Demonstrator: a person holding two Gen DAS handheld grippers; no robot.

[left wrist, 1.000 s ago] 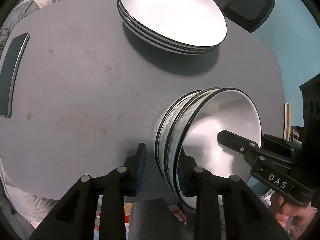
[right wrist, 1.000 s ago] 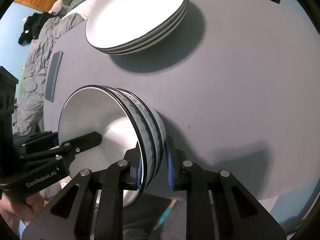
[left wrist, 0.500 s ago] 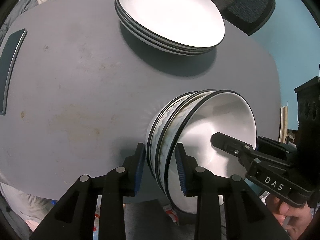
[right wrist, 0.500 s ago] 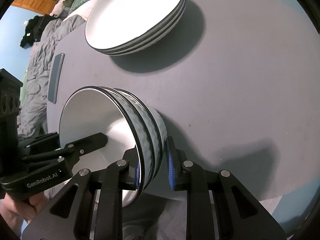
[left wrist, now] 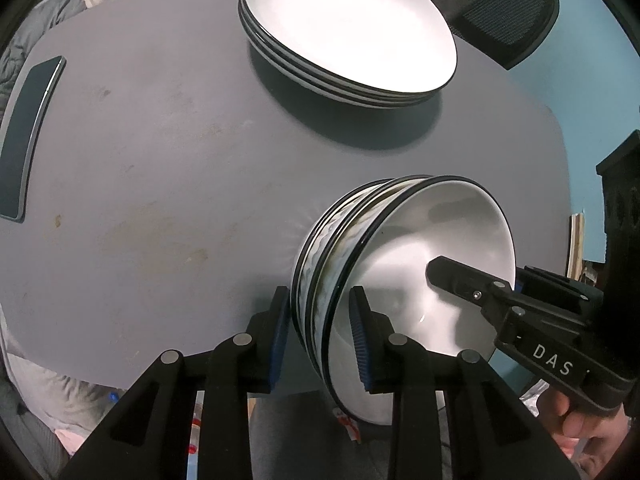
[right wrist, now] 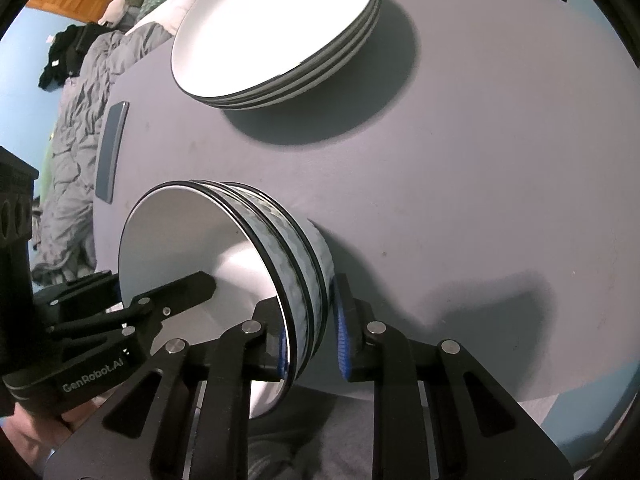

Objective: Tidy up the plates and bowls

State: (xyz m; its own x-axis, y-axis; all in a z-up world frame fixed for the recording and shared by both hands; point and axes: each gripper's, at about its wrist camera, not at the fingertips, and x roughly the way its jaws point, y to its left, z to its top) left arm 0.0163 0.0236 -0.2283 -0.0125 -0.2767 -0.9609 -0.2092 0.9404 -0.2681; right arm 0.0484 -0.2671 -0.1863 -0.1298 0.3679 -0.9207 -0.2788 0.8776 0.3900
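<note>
We are closing both tongs, left tongs (left wrist: 320, 332) and right tongs (right wrist: 312, 340), tighter on the bowls (left wrist: 400, 280), now grasping their rims for lifting.

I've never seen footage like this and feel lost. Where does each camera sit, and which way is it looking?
Left wrist view: sits on the left gripper, looking along its fingers at the bowl stack; the right gripper and a hand show.
Right wrist view: sits on the right gripper, facing the same bowl stack; the left gripper shows.
Both share the gray table, plate stack and phone.
</note>
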